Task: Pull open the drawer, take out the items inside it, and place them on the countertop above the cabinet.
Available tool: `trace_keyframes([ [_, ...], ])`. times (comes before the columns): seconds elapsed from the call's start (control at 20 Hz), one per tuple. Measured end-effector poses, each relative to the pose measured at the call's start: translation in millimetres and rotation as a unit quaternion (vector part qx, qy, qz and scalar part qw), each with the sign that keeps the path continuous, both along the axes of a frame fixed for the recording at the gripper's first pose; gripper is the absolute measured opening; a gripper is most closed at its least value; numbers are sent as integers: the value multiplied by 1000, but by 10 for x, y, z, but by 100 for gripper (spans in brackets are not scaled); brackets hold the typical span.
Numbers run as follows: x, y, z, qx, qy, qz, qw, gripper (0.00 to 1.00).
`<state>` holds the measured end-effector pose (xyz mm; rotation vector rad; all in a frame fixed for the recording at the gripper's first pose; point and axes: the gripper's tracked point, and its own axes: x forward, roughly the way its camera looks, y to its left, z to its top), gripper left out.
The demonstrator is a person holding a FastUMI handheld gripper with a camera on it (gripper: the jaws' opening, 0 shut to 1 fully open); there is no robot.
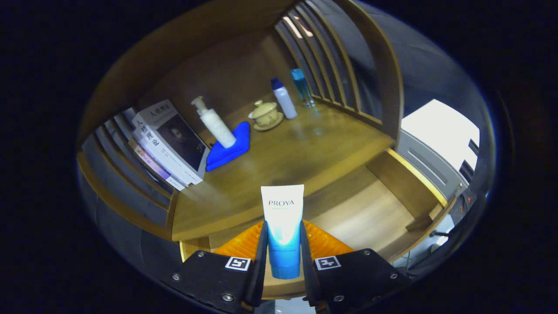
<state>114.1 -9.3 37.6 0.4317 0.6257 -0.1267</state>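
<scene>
My gripper (283,244) is pinching a white-and-blue cosmetic tube (282,226): both fingers (260,248) press on its lower sides, one on each flank, and the tube stands upright between them with its blue cap end lowest and its flat crimped end uppermost. The tube's long axis runs straight ahead along the fingers, toward the countertop (279,161). Taking the countertop as my reference: the tube is held above the open drawer (370,209), whose pale floor lies just below and in front of the countertop's front edge, and I see no further item on the part of the drawer floor that shows. The stretch of countertop nearest the tube, directly beyond its crimped end, is bare wood. Toward the back of the countertop stand a white pump bottle (214,123) on a blue cloth (230,148), a lidded ceramic cup on a saucer (265,115), a white bottle with a dark blue cap (283,99) and a clear blue bottle (301,87); a stack of books (168,144) leans at the side by the slatted rail. I judge the step in hand to be the transfer of the tube to the countertop: the move is forward and slightly upward over the front edge, and the bare patch ahead gives room well apart from the bottles.
</scene>
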Motion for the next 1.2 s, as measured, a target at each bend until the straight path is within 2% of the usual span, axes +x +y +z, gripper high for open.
trace_keyframes([
  [0.15, 271, 86, 187, -37, -35, 34, 998, 39],
  [0.6, 1009, 123, 207, -122, -59, 104, 985, 41],
  [0.85, 1162, 55, -32, -132, -44, 110, 984, 42],
  [1.2, 1230, -38, -159, -149, -51, 127, 979, 51],
])
